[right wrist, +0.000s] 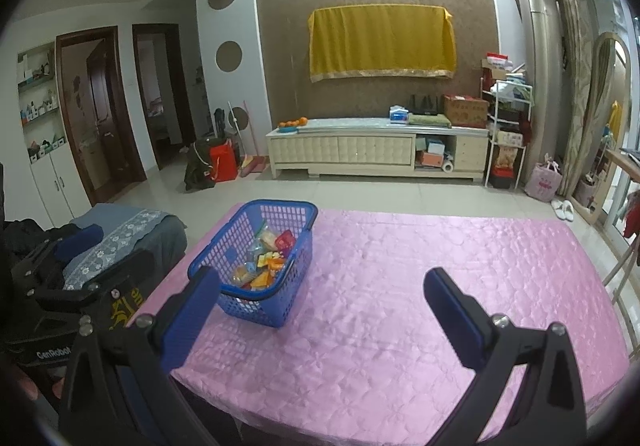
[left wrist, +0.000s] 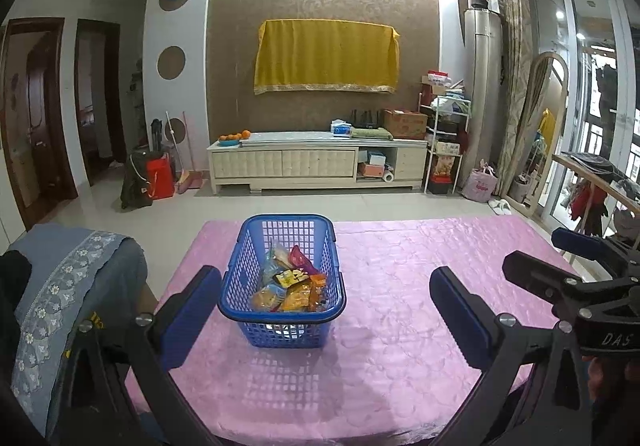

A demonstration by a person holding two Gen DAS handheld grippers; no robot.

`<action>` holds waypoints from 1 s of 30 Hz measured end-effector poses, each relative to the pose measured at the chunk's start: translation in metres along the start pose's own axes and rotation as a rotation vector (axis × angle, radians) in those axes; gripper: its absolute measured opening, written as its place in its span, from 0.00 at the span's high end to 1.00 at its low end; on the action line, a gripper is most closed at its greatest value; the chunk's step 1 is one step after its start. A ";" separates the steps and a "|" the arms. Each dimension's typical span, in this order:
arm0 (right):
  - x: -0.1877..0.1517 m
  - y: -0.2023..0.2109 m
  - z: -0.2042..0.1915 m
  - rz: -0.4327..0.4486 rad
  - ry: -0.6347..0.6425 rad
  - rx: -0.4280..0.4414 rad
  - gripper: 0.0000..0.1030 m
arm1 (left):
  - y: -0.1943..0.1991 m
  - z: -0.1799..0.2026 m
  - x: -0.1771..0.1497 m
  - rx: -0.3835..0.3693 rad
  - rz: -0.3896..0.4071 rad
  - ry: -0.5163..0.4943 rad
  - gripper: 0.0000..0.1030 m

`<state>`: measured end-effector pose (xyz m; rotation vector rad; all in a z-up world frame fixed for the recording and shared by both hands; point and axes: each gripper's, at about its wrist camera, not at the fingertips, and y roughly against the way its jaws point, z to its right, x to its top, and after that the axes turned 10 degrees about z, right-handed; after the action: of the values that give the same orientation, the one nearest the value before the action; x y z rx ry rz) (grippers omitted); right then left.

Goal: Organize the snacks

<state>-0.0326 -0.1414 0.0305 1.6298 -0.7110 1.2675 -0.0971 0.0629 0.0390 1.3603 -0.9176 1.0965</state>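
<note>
Blue basket of snacks on pink bench, both tongs spread

Blue perforated plastic basket (left wrist: 282, 286) with a dark rim, standing upright on the pink quilted satin cloth of the bench (left wrist: 420, 286), toward the left edge and well in from the near edge. Heaped inside: small crinkly snack packets (left wrist: 292, 288) in orange, yellow and red, some in clear wrap; none lying on the cloth outside. Left tongs (left wrist: 326, 310) black with blue pads, spread wide, holding nothing, hovering over the near edge with the basket framed between the fingers but untouched. Right tongs (right wrist: 324, 310) likewise spread wide and empty, over the near edge further right, basket just ahead of the left finger, apart from it. Right half of the bench bare cloth. Beyond the left edge, a grey-blue embroidered cloth (left wrist: 60, 286) draped over furniture.
</note>
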 end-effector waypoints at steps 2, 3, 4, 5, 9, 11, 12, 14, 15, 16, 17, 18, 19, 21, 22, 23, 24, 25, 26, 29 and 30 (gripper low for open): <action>0.000 0.000 0.000 -0.003 -0.004 0.002 0.00 | 0.000 0.001 0.000 0.000 -0.003 -0.007 0.00; 0.000 0.000 0.000 -0.003 -0.004 0.001 0.00 | 0.000 0.001 0.000 0.000 -0.004 -0.006 0.00; 0.000 0.000 0.000 -0.002 -0.006 0.001 0.00 | 0.000 0.001 -0.001 -0.005 -0.006 -0.004 0.00; 0.000 0.000 0.000 -0.003 -0.009 0.000 0.00 | 0.000 0.001 -0.001 -0.012 -0.008 -0.001 0.00; 0.000 0.000 -0.001 -0.010 -0.010 0.004 0.00 | 0.000 0.002 -0.001 -0.018 -0.009 0.000 0.00; 0.000 -0.001 -0.001 -0.015 -0.013 0.007 0.00 | 0.000 0.002 -0.001 -0.018 -0.010 0.000 0.00; -0.001 -0.001 -0.001 -0.015 -0.015 0.007 0.00 | 0.000 0.002 -0.001 -0.020 -0.011 0.001 0.00; 0.000 -0.001 -0.003 -0.018 -0.016 0.009 0.00 | 0.000 0.002 -0.001 -0.018 -0.010 0.002 0.00; -0.002 -0.001 -0.003 -0.018 -0.017 0.009 0.00 | 0.000 0.002 -0.001 -0.018 -0.011 0.001 0.00; -0.001 0.000 -0.003 -0.017 -0.017 0.010 0.00 | 0.000 0.003 -0.001 -0.017 -0.011 0.001 0.00; -0.001 0.000 -0.004 -0.018 -0.017 0.010 0.00 | 0.000 0.002 -0.001 -0.017 -0.010 0.001 0.00; -0.002 0.000 -0.004 -0.019 -0.017 0.010 0.00 | 0.000 0.003 -0.001 -0.016 -0.011 0.001 0.00; -0.002 0.000 -0.004 -0.019 -0.018 0.010 0.00 | 0.000 0.003 -0.001 -0.017 -0.011 0.002 0.00; -0.002 0.001 -0.005 -0.019 -0.021 0.012 0.00 | 0.000 0.003 -0.001 -0.019 -0.013 0.003 0.00; -0.001 0.001 -0.005 -0.021 -0.022 0.012 0.00 | -0.001 0.003 -0.001 -0.020 -0.015 0.004 0.00; -0.001 0.001 -0.005 -0.023 -0.021 0.012 0.00 | -0.001 0.003 -0.001 -0.021 -0.016 0.005 0.00; -0.001 0.000 -0.004 -0.024 -0.021 0.013 0.00 | -0.001 0.002 -0.001 -0.021 -0.017 0.006 0.00; -0.002 0.001 -0.004 -0.026 -0.021 0.013 0.00 | -0.001 0.002 -0.001 -0.022 -0.017 0.005 0.00; -0.002 0.001 -0.004 -0.026 -0.021 0.014 0.00 | -0.001 0.002 -0.002 -0.023 -0.019 0.006 0.00; -0.001 0.002 -0.005 -0.027 -0.020 0.012 0.00 | 0.000 0.000 -0.002 -0.032 -0.026 0.017 0.00; 0.000 0.002 -0.005 -0.028 -0.021 0.011 0.00 | 0.001 0.000 -0.003 -0.035 -0.025 0.020 0.00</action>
<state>-0.0364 -0.1376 0.0312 1.6593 -0.6931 1.2381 -0.0984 0.0625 0.0365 1.3264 -0.8990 1.0681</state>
